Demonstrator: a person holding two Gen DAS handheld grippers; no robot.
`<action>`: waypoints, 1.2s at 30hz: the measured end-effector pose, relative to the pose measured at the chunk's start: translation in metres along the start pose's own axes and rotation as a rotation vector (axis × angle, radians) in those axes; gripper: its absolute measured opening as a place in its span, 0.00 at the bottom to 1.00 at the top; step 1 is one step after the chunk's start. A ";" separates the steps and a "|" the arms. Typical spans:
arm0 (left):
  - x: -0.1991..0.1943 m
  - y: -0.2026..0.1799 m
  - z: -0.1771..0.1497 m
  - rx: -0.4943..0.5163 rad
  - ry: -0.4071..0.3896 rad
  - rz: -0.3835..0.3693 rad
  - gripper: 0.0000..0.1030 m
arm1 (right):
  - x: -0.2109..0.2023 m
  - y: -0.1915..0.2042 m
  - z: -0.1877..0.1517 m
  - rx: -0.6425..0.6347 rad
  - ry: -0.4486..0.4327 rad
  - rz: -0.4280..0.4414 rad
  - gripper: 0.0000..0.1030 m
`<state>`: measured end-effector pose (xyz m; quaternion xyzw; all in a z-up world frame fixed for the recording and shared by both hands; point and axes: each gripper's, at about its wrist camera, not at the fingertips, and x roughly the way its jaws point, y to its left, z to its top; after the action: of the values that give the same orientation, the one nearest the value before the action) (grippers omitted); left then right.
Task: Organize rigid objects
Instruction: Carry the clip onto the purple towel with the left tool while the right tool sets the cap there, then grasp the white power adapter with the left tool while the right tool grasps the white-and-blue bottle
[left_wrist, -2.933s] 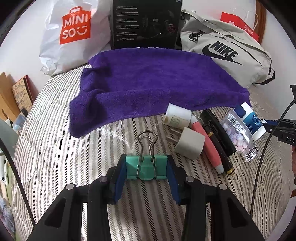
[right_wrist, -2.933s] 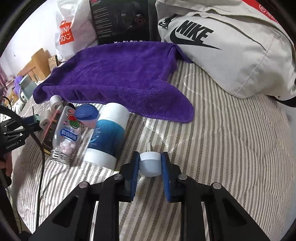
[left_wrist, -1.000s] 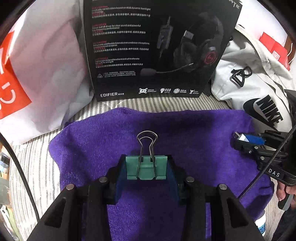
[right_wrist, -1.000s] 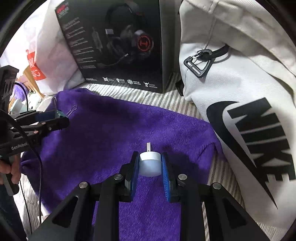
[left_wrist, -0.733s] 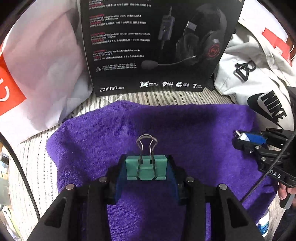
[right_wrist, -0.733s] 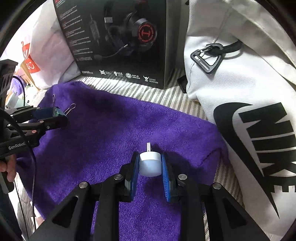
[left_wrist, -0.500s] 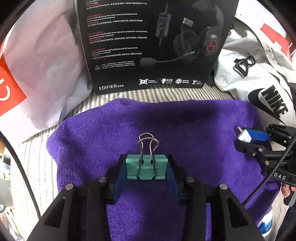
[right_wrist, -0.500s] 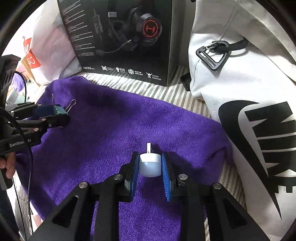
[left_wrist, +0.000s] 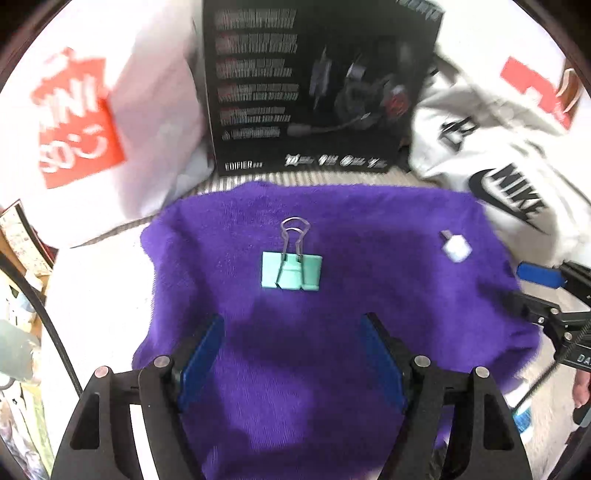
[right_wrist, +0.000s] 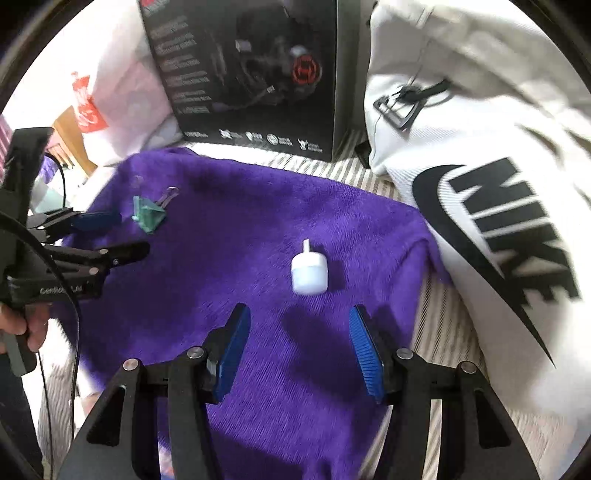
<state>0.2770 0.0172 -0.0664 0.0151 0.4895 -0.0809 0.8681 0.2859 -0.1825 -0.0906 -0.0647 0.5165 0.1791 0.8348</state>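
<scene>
Since before: both claws have let go. Half a second ago the clip and the plug sat clamped between the pads; now each lies free on the towel, with its claw pulled back from it.
Binder clip (left_wrist: 291, 269): mint green, flat on the purple towel (left_wrist: 332, 332), wire handles pointing toward the black box; nothing touching it.
Plug (right_wrist: 309, 271): small and white, prong pointing away from the camera, lying on the towel to the right of the clip, well apart from it.
Left claw (left_wrist: 293, 354): jaws have just been opening and stand wide, nothing between the blue pads; the clip lies just beyond the tips.
Right claw (right_wrist: 301, 347): jaws have just been opening, moderately wide, nothing held; the plug lies just past the tips.
Towel: spread on a striped bed (right_wrist: 443, 332).
Behind the towel: a black headset box (left_wrist: 317, 85) stands upright, a white shopping bag (left_wrist: 92, 122) to its left, a pale grey bag (right_wrist: 480, 166) with a big black logo to its right.
Person: a hand (right_wrist: 22, 325) grips the left claw's handle at the picture's edge.
</scene>
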 end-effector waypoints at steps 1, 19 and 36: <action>-0.010 0.000 -0.005 0.004 -0.011 -0.007 0.72 | -0.007 0.001 -0.004 0.006 -0.007 0.001 0.54; -0.062 -0.030 -0.155 0.122 -0.008 -0.033 0.72 | -0.106 0.012 -0.125 0.189 -0.066 0.033 0.57; -0.034 -0.044 -0.159 0.258 -0.011 -0.100 0.68 | -0.110 0.015 -0.186 0.224 -0.002 -0.006 0.57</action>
<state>0.1178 -0.0052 -0.1175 0.1019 0.4702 -0.1866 0.8566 0.0797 -0.2491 -0.0771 0.0277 0.5324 0.1175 0.8378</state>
